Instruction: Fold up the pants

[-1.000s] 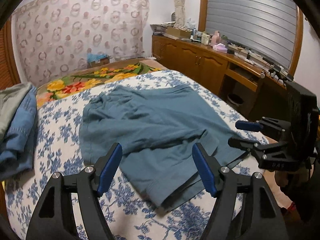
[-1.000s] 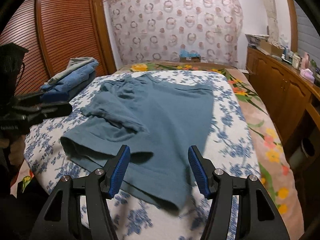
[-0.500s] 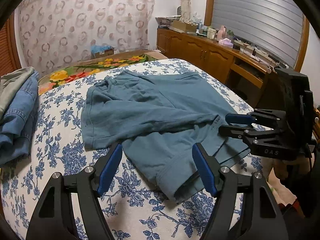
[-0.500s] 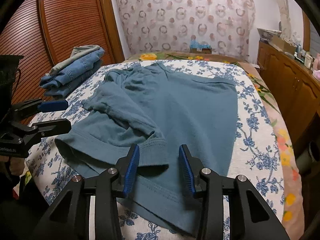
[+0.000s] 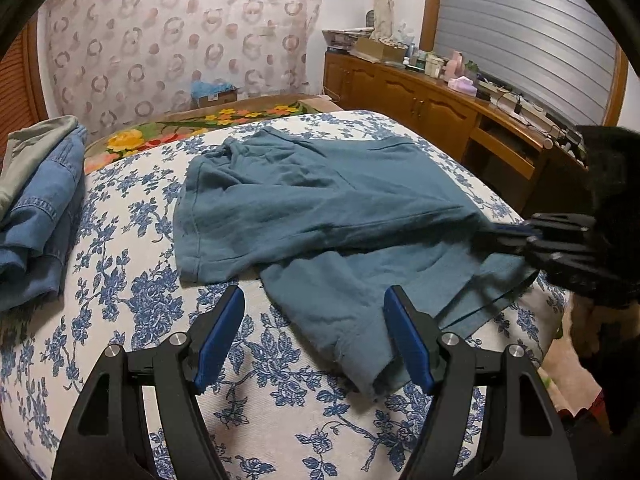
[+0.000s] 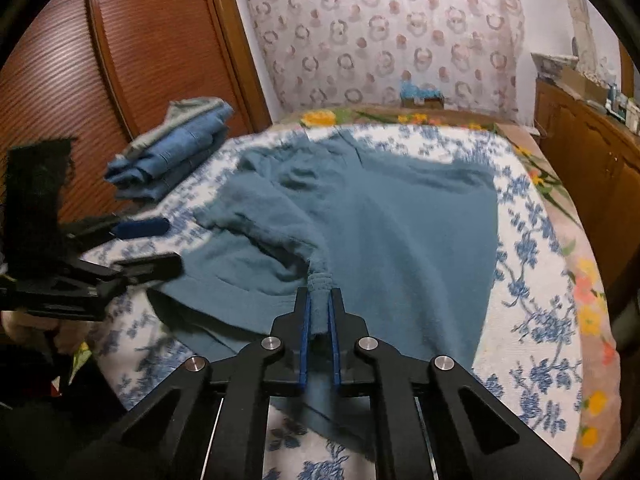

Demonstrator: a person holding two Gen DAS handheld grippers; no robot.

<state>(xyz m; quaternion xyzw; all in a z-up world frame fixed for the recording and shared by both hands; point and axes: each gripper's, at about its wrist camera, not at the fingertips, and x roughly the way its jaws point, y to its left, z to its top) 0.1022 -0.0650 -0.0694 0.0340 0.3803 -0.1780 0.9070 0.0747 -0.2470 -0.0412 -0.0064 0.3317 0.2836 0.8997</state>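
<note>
OK, my right hand-held gripper [image 6: 319,300] has just been closing and is now clamped on a bunched hem of the teal pants [image 6: 400,232]; the blue pads [image 6: 305,336] pinch the gathered cloth between them. The pants lie spread over the bed [image 6: 532,280] with its blue-flowered cover, waist toward 12 o'clock, one leg folded across the other. From the left wrist view the pants [image 5: 320,200] fill the centre, and my left hand-held gripper [image 5: 314,332] stands with jaws wide apart over the near leg end at 6 o'clock, nothing gripped; whether its right pad [image 5: 408,344] touches the cloth, can't tell. In that view the right hand-held gripper [image 5: 504,236] comes in at 3 o'clock, blurred, at the pants' edge. In the right wrist view the left hand-held gripper [image 6: 148,244] shows at 9 o'clock, jaws apart, by the pants' left edge. Stack of folded denim clothes [image 5: 36,200] sits on the bed at 9 o'clock, well apart from the pants. Wooden cabinet [image 5: 420,100] runs along the wall at 2 o'clock, cluttered on top. Patterned curtain [image 5: 180,40] at 12 o'clock.
</note>
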